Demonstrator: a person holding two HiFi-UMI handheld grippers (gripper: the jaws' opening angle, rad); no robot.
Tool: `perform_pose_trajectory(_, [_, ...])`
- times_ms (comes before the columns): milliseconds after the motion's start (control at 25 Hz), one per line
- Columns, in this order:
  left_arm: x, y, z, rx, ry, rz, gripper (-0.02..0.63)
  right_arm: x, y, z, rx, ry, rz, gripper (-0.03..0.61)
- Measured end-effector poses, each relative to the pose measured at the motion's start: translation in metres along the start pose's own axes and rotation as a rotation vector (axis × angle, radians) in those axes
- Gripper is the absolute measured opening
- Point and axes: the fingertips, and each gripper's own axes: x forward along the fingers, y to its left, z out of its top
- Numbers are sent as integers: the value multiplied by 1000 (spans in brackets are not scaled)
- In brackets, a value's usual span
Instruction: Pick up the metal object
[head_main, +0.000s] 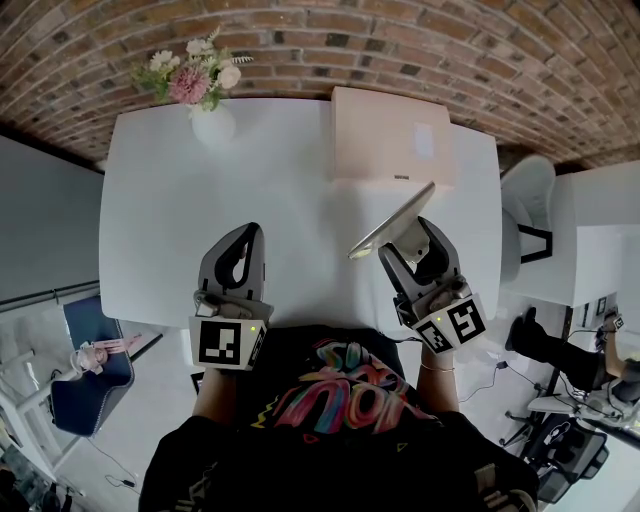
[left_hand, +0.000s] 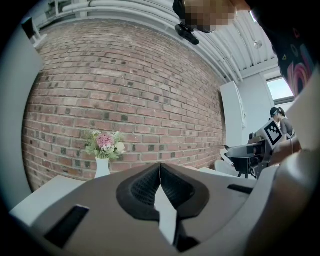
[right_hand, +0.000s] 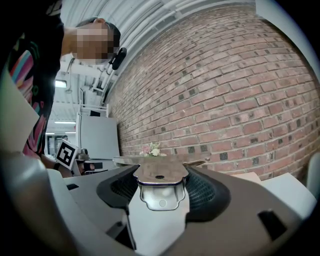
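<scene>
A flat shiny metal object (head_main: 392, 222) with a broad blade is held up above the white table (head_main: 290, 210) in my right gripper (head_main: 405, 247). In the right gripper view its handle end (right_hand: 160, 176), with a small hole, sits clamped between the two dark ribbed pads (right_hand: 206, 192). My left gripper (head_main: 243, 250) hovers over the table's near edge, its jaws shut with nothing between them; its pads (left_hand: 172, 187) meet at a line in the left gripper view.
A white vase of pink and white flowers (head_main: 205, 95) stands at the table's far left corner. A pale pink box (head_main: 390, 138) lies at the far right. A brick wall (head_main: 400, 50) rises behind the table. White chair (head_main: 525, 200) and another table stand right.
</scene>
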Motion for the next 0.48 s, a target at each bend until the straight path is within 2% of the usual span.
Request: perform_pose_trajectory(480, [-1, 0, 0, 14, -1, -2, 26, 0, -1, -2, 3, 1, 6, 311])
